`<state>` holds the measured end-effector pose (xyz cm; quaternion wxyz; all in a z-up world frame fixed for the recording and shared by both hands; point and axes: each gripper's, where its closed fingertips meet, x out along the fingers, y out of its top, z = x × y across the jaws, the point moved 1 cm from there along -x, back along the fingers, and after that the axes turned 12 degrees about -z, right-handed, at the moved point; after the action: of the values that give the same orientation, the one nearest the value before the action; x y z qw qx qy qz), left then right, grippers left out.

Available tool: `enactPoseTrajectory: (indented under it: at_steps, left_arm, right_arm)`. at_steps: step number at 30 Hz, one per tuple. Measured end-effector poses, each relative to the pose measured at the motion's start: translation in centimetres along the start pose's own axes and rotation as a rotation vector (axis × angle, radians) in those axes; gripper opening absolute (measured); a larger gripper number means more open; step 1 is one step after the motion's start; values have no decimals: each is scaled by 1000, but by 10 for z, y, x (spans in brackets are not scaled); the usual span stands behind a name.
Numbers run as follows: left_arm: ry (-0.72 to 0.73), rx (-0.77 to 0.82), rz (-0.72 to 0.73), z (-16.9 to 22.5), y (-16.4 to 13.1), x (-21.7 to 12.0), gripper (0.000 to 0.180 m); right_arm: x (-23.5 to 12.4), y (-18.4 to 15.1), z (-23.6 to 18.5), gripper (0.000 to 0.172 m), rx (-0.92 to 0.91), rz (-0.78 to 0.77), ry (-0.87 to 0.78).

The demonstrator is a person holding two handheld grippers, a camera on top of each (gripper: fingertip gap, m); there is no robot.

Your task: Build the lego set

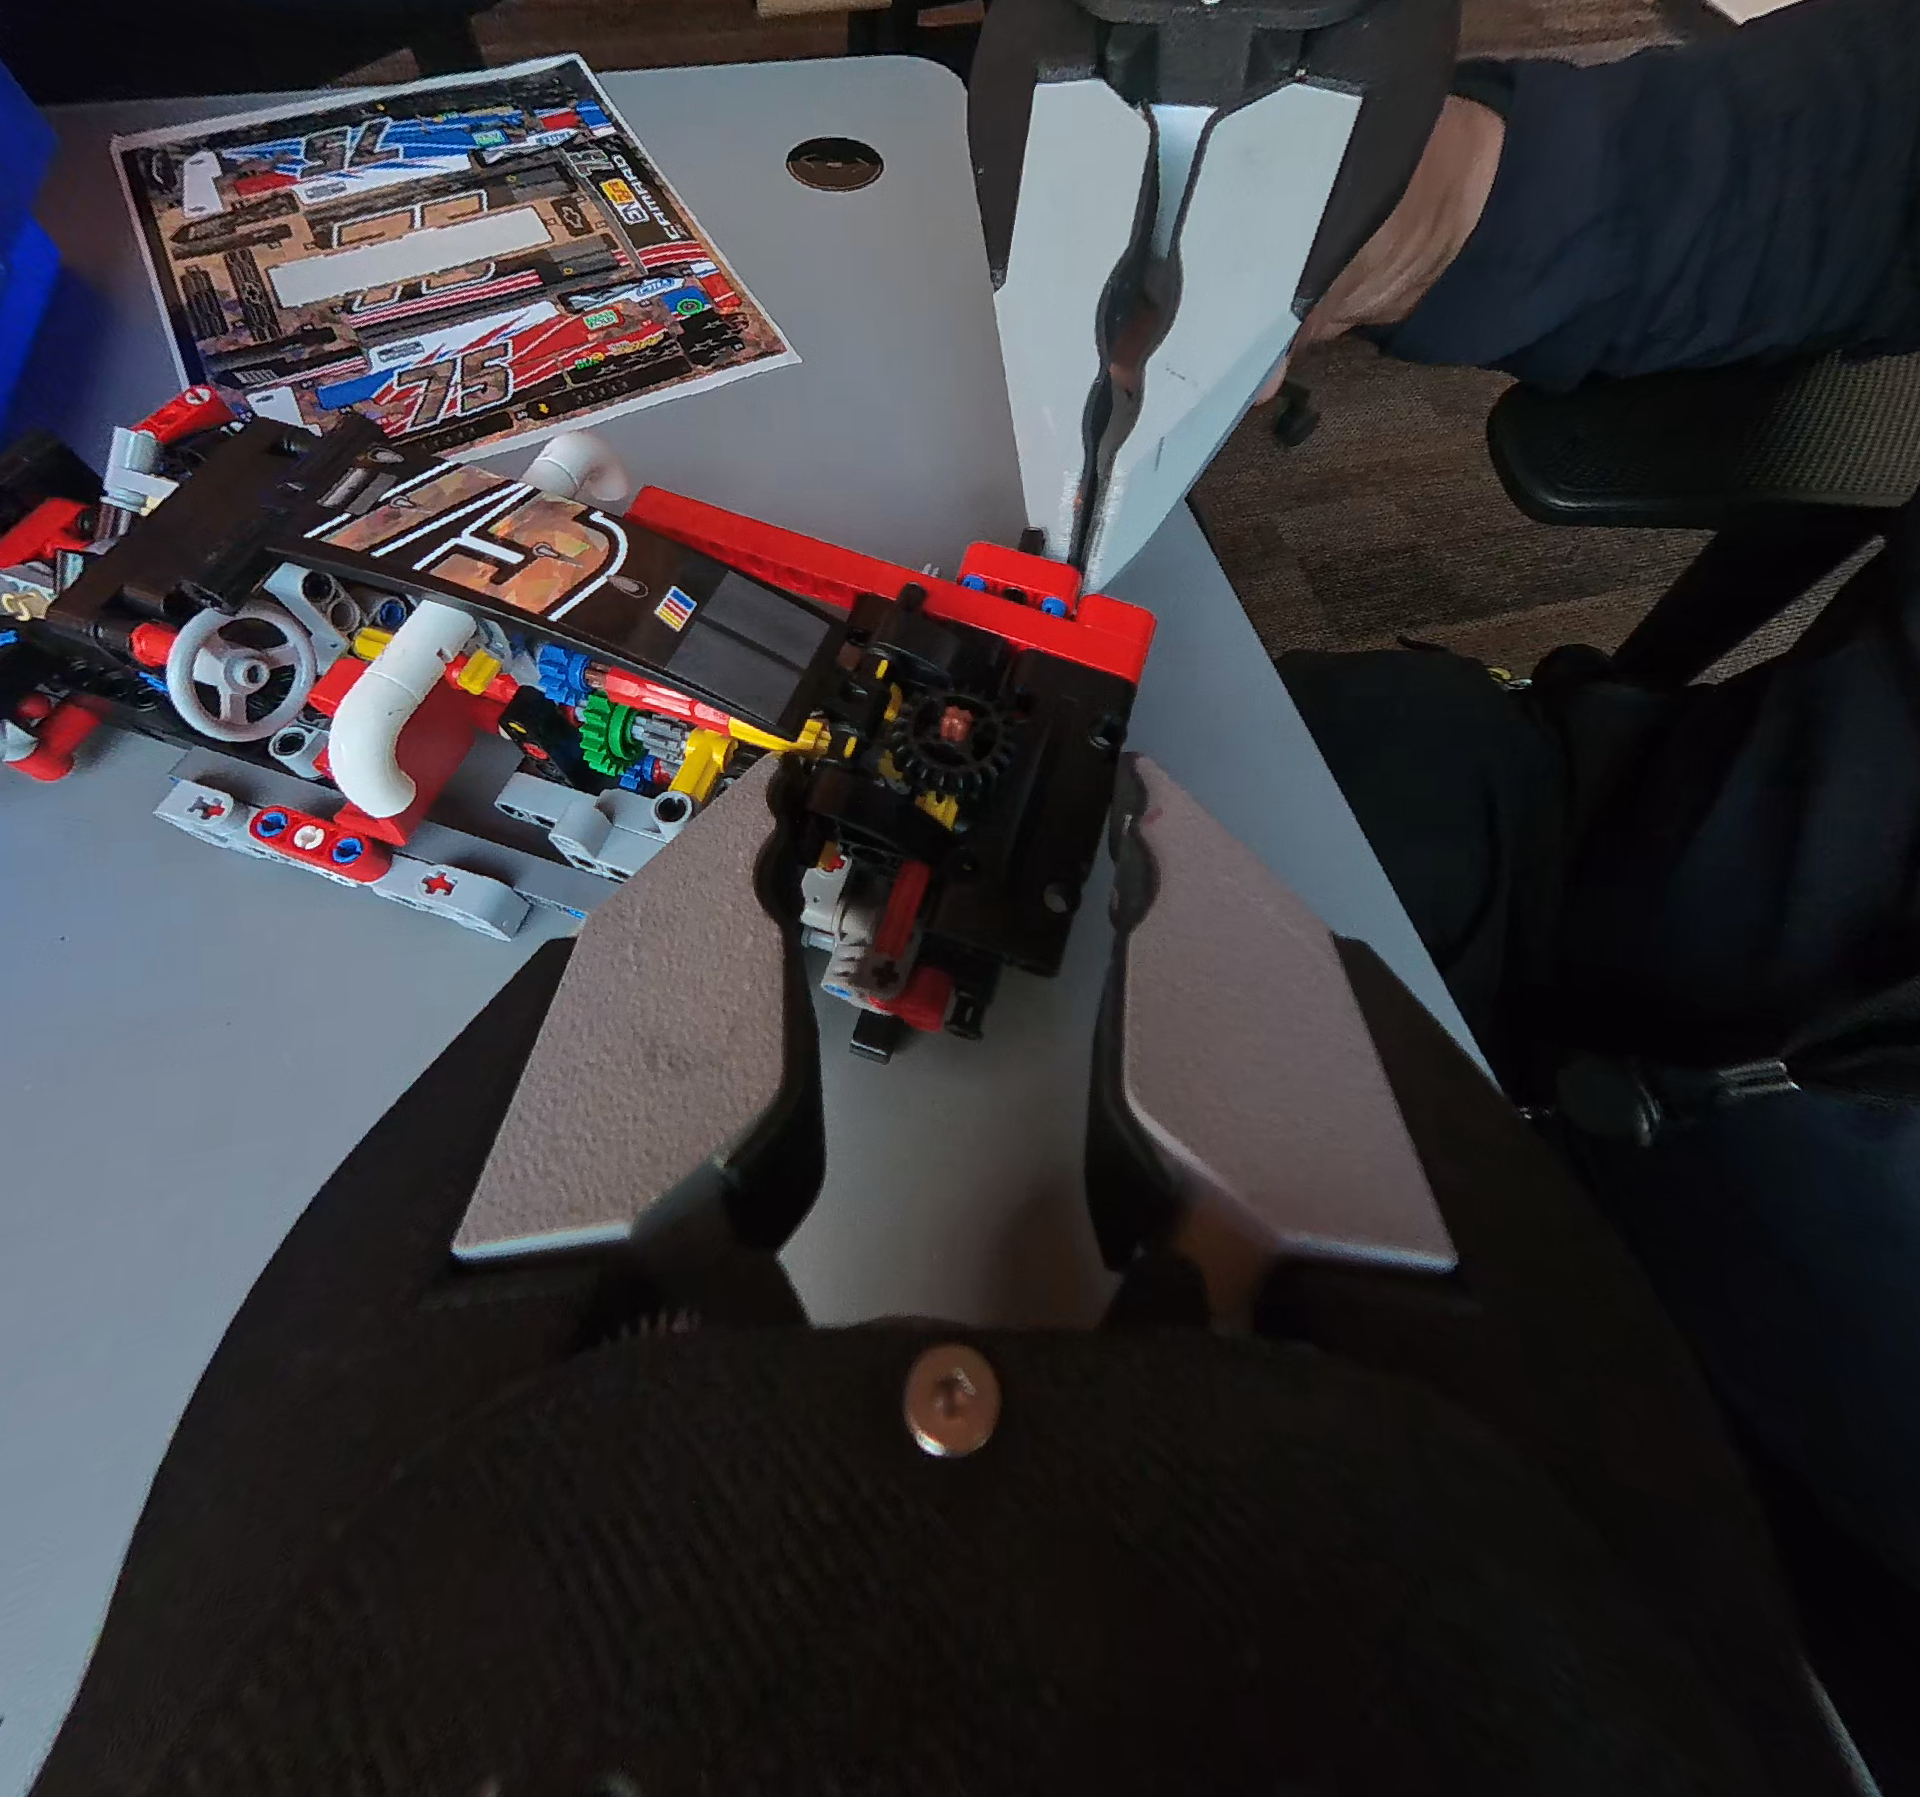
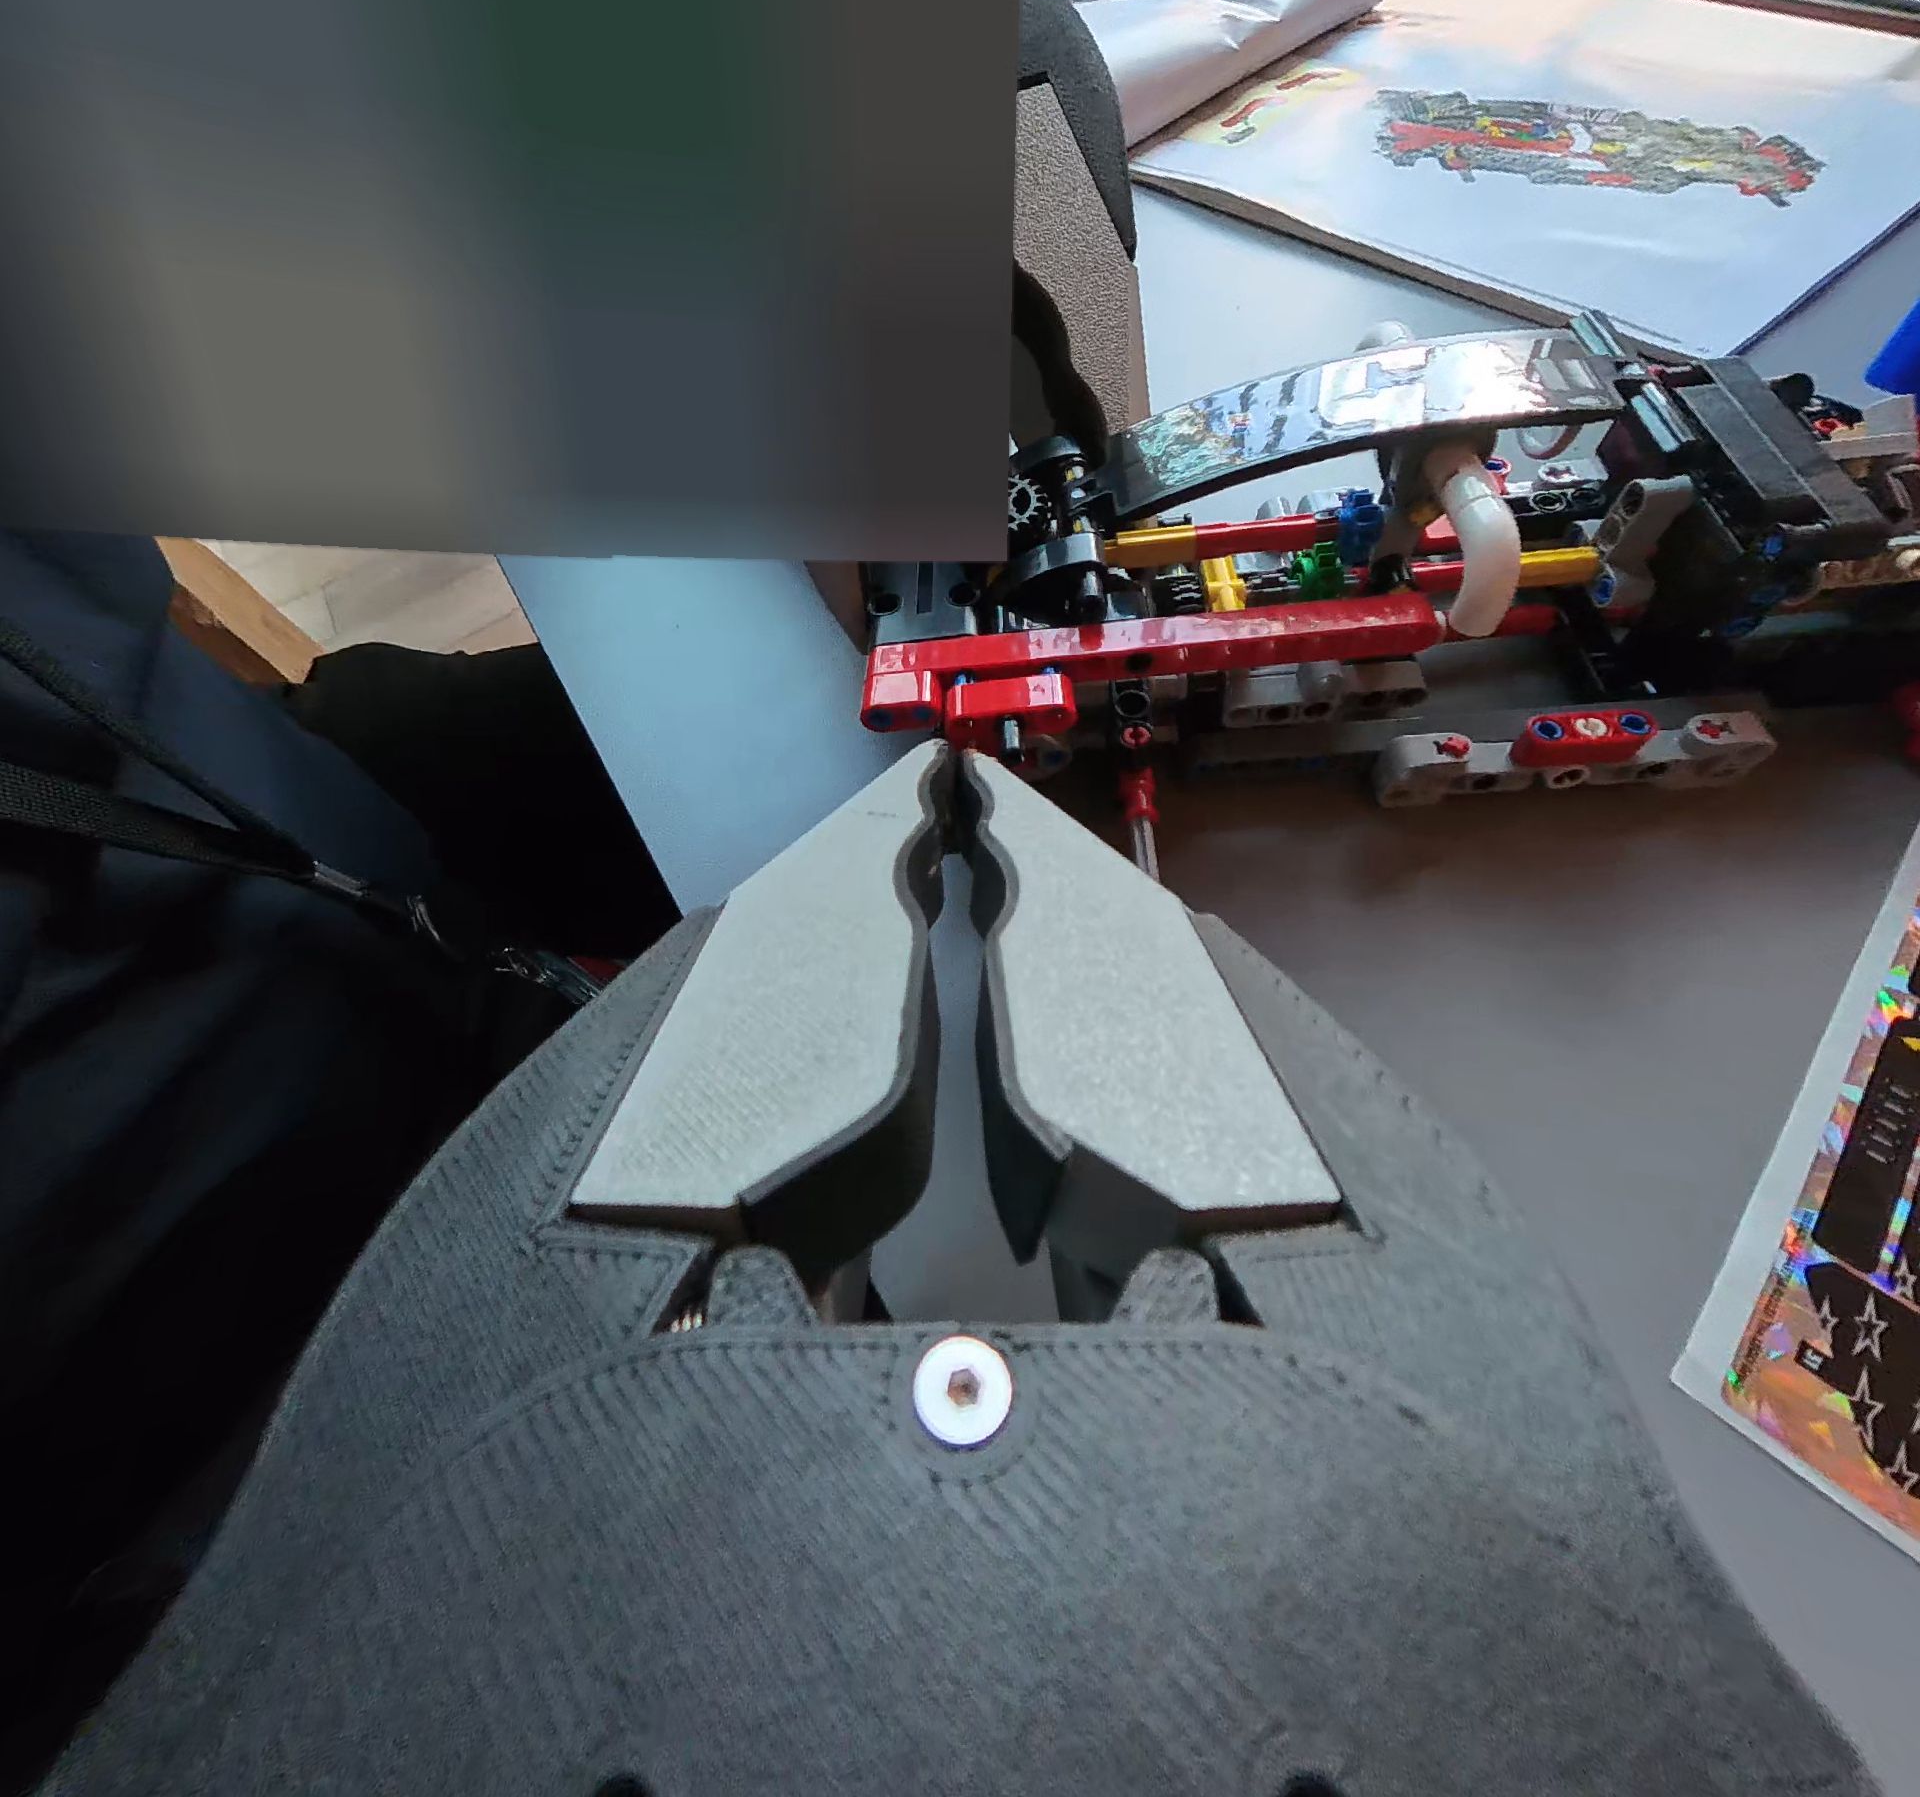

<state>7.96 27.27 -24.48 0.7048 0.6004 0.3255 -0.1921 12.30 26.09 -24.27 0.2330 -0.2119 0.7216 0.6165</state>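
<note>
Left gripper (image 1: 951,812) jaws clamp the black rear block (image 1: 1023,760) of the brick car (image 1: 468,635) on the grey worktop (image 1: 208,1072). Right gripper (image 2: 958,760) jaws clenched, tips against the short red beam (image 2: 1013,698). Sticker sheet (image 1: 436,251) lies behind the car.

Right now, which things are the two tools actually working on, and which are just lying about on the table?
In hand:
- brick car, its black end between the fingers of the left tool
- short red beam on the car's side, at the closed tips of the right tool

Lying about:
- sticker sheet
- open instruction booklet
</note>
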Motion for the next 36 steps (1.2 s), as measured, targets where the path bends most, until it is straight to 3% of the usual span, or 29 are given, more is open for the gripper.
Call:
enactPoseTrajectory:
  at_steps: [15, 21, 27, 28, 29, 32, 36]
  left_arm:
    - [14, -31, -2, -1, 0, 1, 56]
    - [-23, -12, 1, -2, 1, 2, 57]
    - [-25, -24, 6, -3, 1, 0, 57]
    - [-25, -27, 6, -2, 2, 1, 57]
    - [-26, -31, 6, -2, 2, 1, 57]
    - [-50, -67, 4, -2, 1, 0, 58]
    - [-70, -98, 19, -2, 2, -7, 62]
  right_arm:
    - [2, 2, 2, 0, -35, 31, -18]
    - [1, 2, 3, 0, 65, 17, 119]
    - [-11, -9, 3, 0, 20, -56, 47]
    - [-9, -12, 2, 7, -1, -89, 20]
    - [-4, -15, 3, 31, -16, -120, -11]
    - [12, -25, 0, 30, -57, -215, -53]
    - [18, -23, 1, 26, -74, -207, -74]
